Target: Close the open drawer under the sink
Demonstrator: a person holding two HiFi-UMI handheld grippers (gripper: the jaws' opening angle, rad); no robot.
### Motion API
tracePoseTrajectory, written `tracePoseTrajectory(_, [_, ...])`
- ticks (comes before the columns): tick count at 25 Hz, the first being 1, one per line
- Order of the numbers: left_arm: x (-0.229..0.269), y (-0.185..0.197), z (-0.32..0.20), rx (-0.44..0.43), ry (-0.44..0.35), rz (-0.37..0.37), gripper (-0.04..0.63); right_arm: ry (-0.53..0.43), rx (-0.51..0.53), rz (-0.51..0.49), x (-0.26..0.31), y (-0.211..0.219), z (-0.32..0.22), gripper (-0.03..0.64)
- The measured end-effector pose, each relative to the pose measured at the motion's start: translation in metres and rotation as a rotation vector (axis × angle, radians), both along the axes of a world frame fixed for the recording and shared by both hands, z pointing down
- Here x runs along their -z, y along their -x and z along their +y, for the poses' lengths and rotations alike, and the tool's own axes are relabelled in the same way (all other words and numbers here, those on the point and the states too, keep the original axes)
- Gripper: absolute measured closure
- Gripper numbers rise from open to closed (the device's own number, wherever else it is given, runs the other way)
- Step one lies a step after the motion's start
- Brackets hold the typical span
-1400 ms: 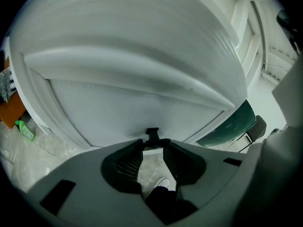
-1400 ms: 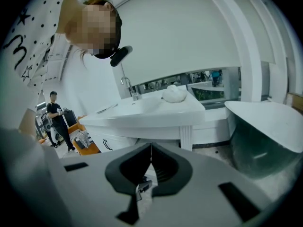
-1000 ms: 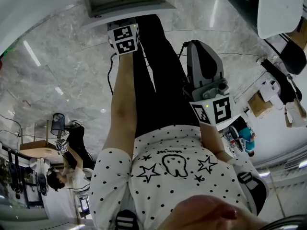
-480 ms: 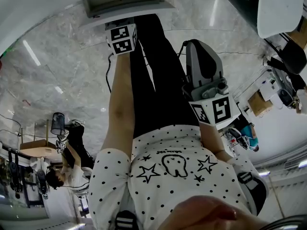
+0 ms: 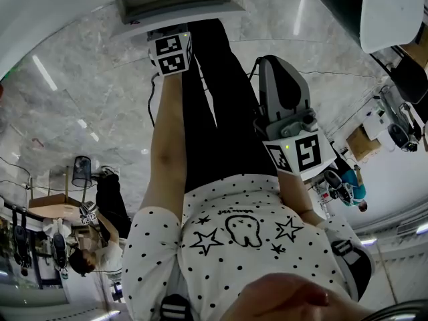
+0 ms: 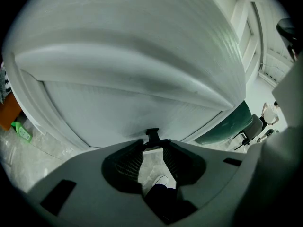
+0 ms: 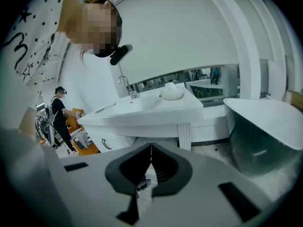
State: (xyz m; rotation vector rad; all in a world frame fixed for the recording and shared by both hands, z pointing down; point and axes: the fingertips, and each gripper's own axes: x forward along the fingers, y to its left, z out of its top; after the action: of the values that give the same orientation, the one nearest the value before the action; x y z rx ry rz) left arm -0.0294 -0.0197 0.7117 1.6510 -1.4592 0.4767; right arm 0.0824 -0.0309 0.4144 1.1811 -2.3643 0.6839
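In the head view the open drawer (image 5: 177, 7) shows at the top, a grey-lined box under a white counter edge. My left gripper (image 5: 168, 40), with its marker cube, hangs right in front of it. In the left gripper view a white ribbed panel (image 6: 142, 98) fills the picture just past my left gripper (image 6: 152, 144), whose jaws stand open with only floor and a shoe (image 6: 162, 179) seen between them. My right gripper (image 5: 279, 67) is held lower, beside my black-trousered legs. In its own view my right gripper (image 7: 151, 148) is shut and empty, facing a white sink (image 7: 156, 109).
A tap (image 7: 125, 85) and a white cloth-like lump (image 7: 171, 91) sit on the sink. Its cabinet doors (image 7: 106, 144) have dark handles. A dark-sided bathtub (image 7: 265, 131) stands at right. Another person (image 5: 100, 246) works at the left on the marble floor (image 5: 80, 112).
Both grippers have stayed where they were. The person in the background at the left has shifted down in the head view.
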Motion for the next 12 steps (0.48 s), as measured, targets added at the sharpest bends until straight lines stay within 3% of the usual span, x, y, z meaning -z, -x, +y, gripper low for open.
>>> tracePoseTrajectory(12, [0.0,-0.001,-0.011,0.004,0.001,-0.004,0.463,0.012,-0.012,0.004,-0.005,-0.002,-0.002,0.603])
